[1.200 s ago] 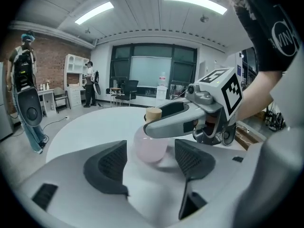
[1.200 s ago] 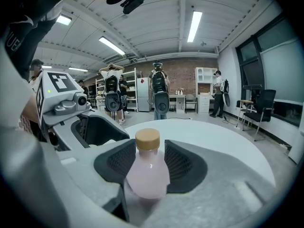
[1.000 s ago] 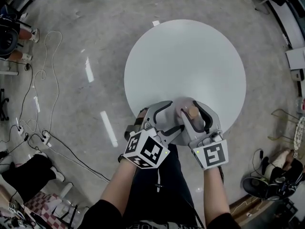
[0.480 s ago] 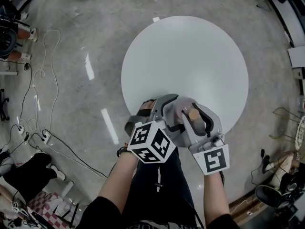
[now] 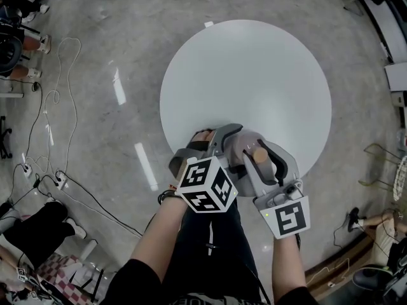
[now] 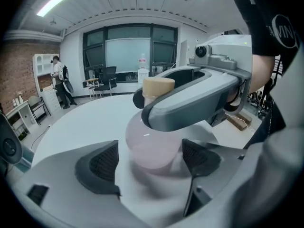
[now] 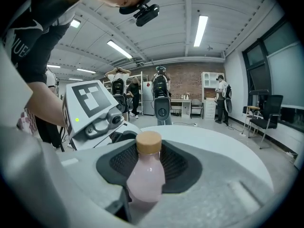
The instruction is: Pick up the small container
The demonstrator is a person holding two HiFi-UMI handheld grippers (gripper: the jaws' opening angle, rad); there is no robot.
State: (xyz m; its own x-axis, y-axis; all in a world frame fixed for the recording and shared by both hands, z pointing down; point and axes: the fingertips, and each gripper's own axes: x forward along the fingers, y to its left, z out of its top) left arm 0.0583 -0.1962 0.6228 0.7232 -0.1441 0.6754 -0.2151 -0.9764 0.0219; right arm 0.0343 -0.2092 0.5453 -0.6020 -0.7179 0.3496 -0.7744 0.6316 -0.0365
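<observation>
- A small container [image 7: 145,177], with a pale pink, rounded body and a tan cap, is clamped upright between the jaws of the right gripper [image 7: 142,167].
- The left gripper [image 6: 149,163] is being opened wide; the container's body is flanked by its pads but not touched.

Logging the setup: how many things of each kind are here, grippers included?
Small pink bottle with tan cap: 1
Round white table: 1
Grey two-jaw grippers: 2 (left gripper, jaws opening, bottle between them; right gripper, gripping it)
Total: 4
</observation>
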